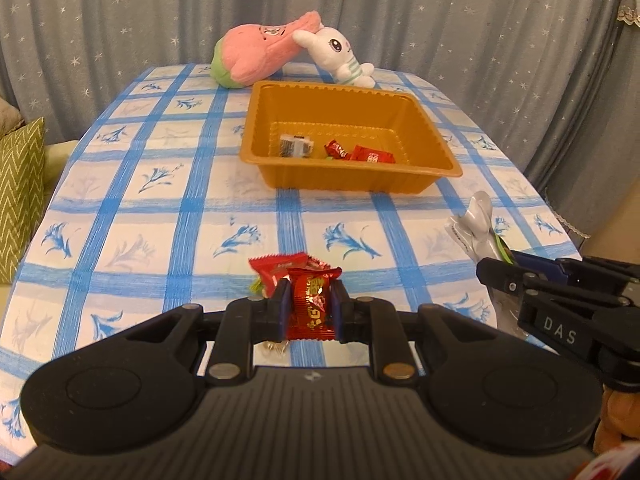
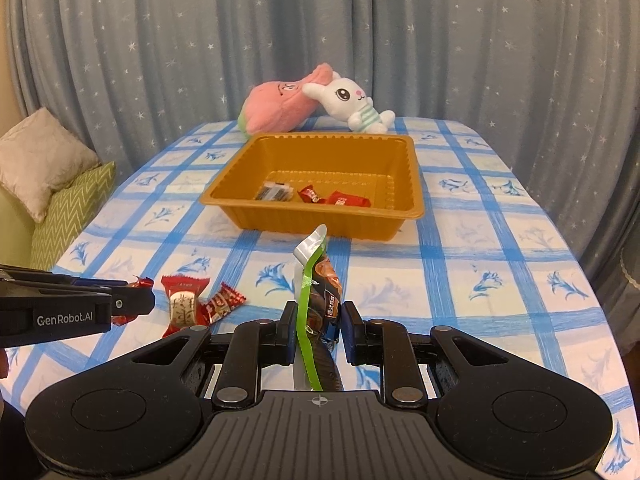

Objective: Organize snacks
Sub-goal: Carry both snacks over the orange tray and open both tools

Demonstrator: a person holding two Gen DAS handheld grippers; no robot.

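Note:
An orange tray [image 1: 436,136] [image 2: 412,176] stands mid-table with a dark-and-white packet [image 1: 295,146] and two red candies [image 1: 372,155] inside. My left gripper [image 1: 310,304] is shut on a red candy packet [image 1: 310,306], low over the near table; more red candies [image 1: 276,266] lie just beyond it. My right gripper [image 2: 318,320] is shut on a green-and-silver snack pouch [image 2: 316,276], held upright. In the right wrist view the left gripper [image 2: 132,300] shows at left, beside loose red candies [image 2: 184,300].
A blue-checked tablecloth [image 1: 160,200] covers the table. A pink plush [image 1: 256,52] and a white bunny plush [image 1: 340,52] lie behind the tray. Green and beige cushions [image 2: 60,200] sit off the left edge. A starred curtain hangs behind.

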